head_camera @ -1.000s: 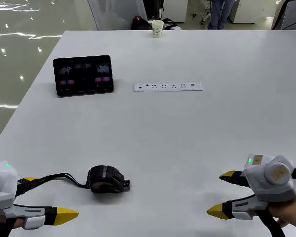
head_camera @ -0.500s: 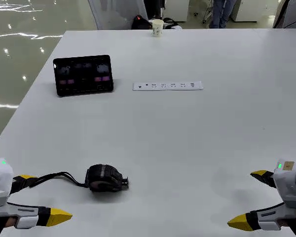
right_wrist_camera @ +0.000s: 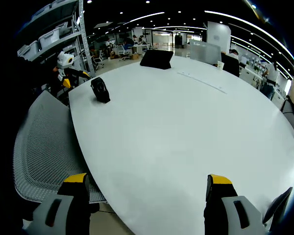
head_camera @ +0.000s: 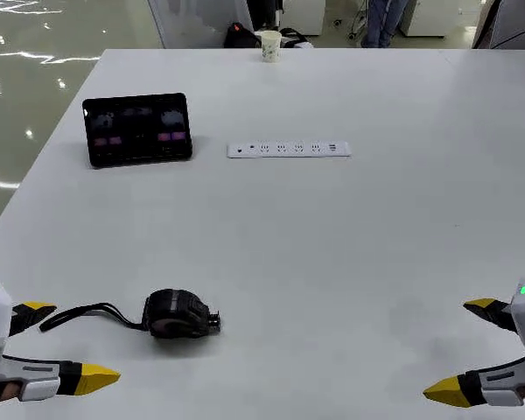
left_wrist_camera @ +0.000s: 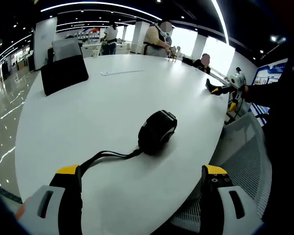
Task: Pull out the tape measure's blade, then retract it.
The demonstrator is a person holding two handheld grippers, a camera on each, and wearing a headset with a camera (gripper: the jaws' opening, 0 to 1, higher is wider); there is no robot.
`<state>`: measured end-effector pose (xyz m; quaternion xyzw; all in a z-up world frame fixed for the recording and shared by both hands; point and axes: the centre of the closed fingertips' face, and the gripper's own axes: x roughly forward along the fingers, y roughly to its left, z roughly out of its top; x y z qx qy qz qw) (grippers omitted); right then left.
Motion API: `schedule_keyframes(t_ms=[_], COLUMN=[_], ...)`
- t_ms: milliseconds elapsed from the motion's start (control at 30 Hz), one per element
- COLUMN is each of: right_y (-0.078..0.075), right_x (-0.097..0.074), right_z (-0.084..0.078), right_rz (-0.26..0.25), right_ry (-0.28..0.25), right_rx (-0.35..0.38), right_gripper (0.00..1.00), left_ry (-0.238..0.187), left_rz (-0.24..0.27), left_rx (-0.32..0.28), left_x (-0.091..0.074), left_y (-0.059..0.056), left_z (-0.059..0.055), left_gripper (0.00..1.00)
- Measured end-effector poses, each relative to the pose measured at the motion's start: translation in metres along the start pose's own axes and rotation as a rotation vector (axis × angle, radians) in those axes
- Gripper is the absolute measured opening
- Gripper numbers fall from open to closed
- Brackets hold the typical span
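A big white table [head_camera: 350, 236] holds a few things. A black flat screen [head_camera: 137, 129] stands tilted at the upper left of the head view. A long white power strip [head_camera: 288, 150] lies flat just right of it. A small paper cup [head_camera: 269, 45] stands at the far edge, at the top of the frame. These three sit well apart from the round black tape measure [head_camera: 177, 313], which lies on the table at the lower left of the head view. Its long side runs left to right across the frame. Its small front end points right. Its thin black strap [head_camera: 79, 313] trails off to the left and ends near the left tongs [head_camera: 86, 341]. The left tongs, with yellow tips, are spread wide and hold nothing. They sit at the lower left corner, and bare table lies between them and the tape measure. The right tongs [head_camera: 444, 348] are spread wide too and hold nothing. They sit at the lower right corner, well apart from the tape measure. A grey mesh chair [right_wrist_camera: 44, 147] shows beside the table edge in the right gripper view.
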<state>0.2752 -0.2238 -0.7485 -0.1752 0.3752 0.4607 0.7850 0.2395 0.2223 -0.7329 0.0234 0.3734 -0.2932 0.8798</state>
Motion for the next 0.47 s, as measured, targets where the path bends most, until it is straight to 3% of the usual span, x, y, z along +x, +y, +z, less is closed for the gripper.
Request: schedule_keyframes(t_ms=[467], right_y=[0.0043], right_x=[0.0013], right_z=[0.0066], right_rz=[0.004], right_ry=[-0.005], right_rx=[-0.009], right_gripper=[0.99], left_ry=[0.01], left_rz=[-0.002], left_rx=[0.027], left_x=[-0.0033], left_y=[0.0027], left_z=[0.0004], left_gripper=[0.99])
